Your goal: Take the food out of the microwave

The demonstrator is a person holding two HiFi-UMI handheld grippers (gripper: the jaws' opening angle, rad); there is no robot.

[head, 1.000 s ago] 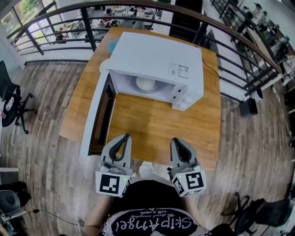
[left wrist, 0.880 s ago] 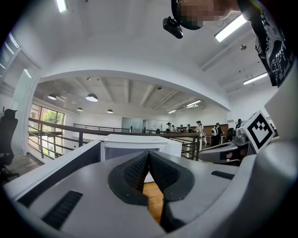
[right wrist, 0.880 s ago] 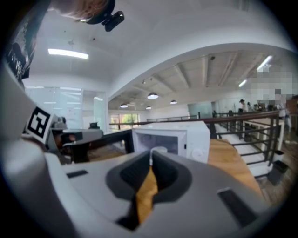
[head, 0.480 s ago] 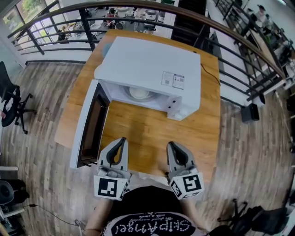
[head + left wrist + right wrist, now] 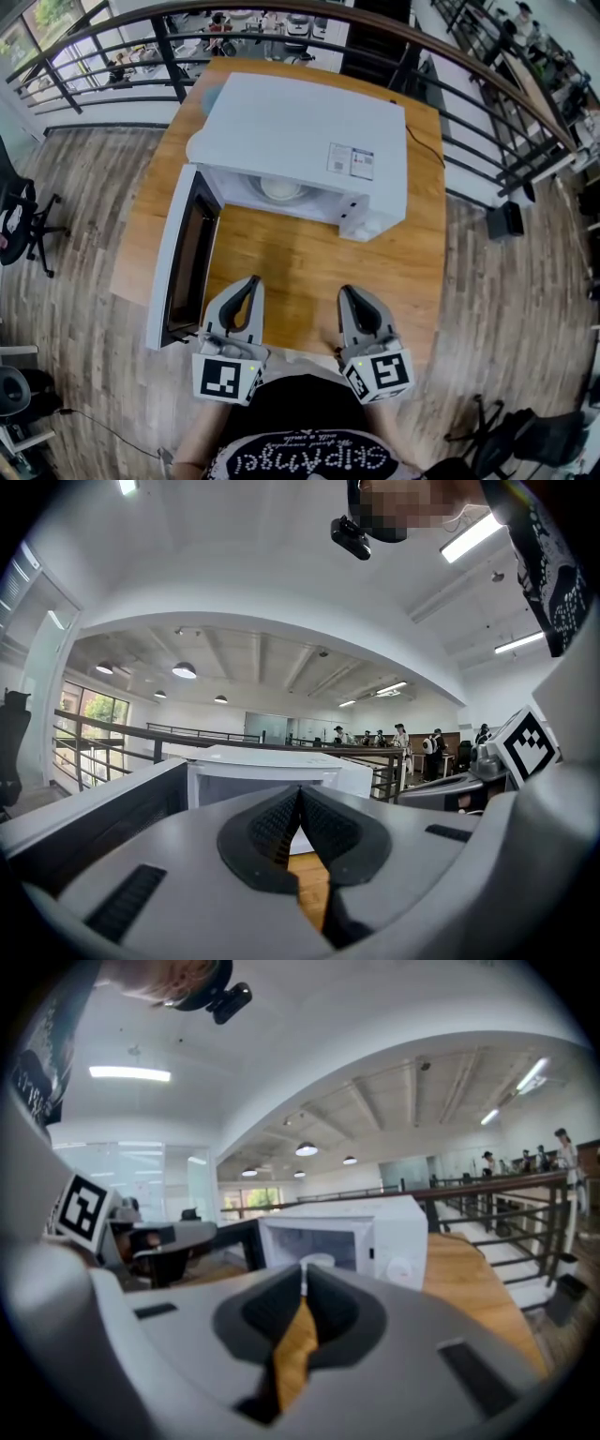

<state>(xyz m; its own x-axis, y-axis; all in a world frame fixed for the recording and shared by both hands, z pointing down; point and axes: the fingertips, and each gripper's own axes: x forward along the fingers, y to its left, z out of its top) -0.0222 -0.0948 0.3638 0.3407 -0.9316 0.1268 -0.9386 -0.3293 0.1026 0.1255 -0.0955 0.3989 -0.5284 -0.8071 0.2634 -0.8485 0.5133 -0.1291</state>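
A wooden table (image 5: 309, 267) stands on a plank floor (image 5: 75, 197) beside a dark railing (image 5: 166, 52) in a wide, open office. On the far half of the table sits a white microwave (image 5: 300, 141). Its door (image 5: 183, 258) is swung fully open to the left, so the cavity faces the person. The food is inside, in a white dish (image 5: 281, 189) near the middle of the cavity. What the dish holds cannot be made out.

Both claws hang over the near edge of the table, well apart from the microwave. The left claw (image 5: 249, 283) has its jaws pressed together with nothing between them. The right claw (image 5: 349, 294) is likewise closed and empty. They sit side by side with a gap between them, both pointing toward the oven.

The dish lies ahead of them and roughly between their two lines. The right gripper view shows it just past that claw's closed tips, deep in the cavity.

With the door already open, the step in hand looks like the reach for the dish, not yet begun. That calls for opening one claw's jaws and carrying it into the cavity clear of the frame and the door. It would then close on the rim and bring the dish out level onto the bare table in front.
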